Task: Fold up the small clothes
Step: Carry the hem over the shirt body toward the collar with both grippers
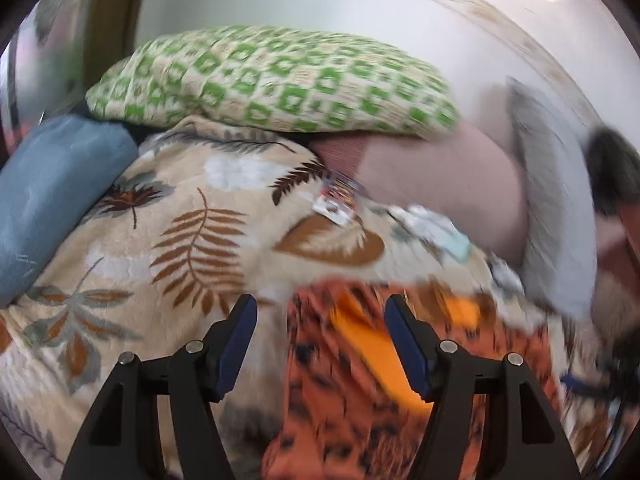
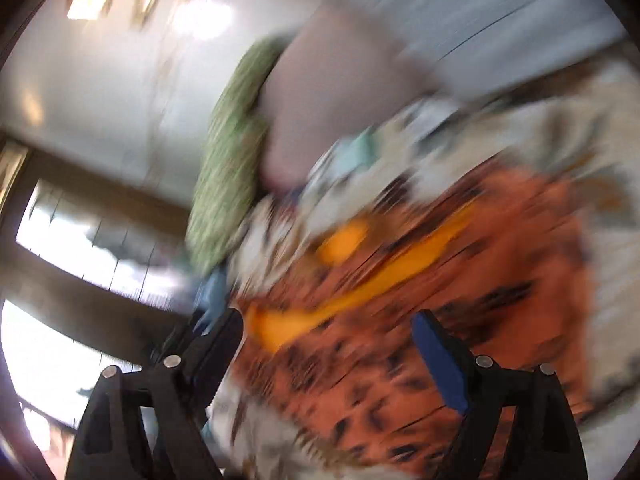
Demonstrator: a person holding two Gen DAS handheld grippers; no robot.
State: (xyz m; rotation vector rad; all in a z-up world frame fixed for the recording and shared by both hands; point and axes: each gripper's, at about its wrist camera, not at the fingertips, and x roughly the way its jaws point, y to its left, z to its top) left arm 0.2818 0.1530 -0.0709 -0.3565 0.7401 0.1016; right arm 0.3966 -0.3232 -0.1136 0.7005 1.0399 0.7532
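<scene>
Left hand-held gripper (image 1: 322, 312): released, jaws apart, nothing gripped.
Right hand-held gripper (image 2: 328, 328): released, empty.
Orange garment (image 1: 348, 392): below and between both jaws, on leaf-print blanket (image 1: 160, 240).

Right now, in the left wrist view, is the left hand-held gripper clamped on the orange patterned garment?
No, the left hand-held gripper stands open, with the orange patterned garment lying below, untouched by its pads.

Bed covered by cream leaf-print blanket (image 1: 132, 248). Orange black-spotted garment (image 1: 344, 392) flat on it, directly below and ahead of tongs. Beyond tongs: green-checked pillow (image 1: 272, 80), pink cushion (image 1: 440, 184); blue pillow (image 1: 52, 196) far left.
</scene>
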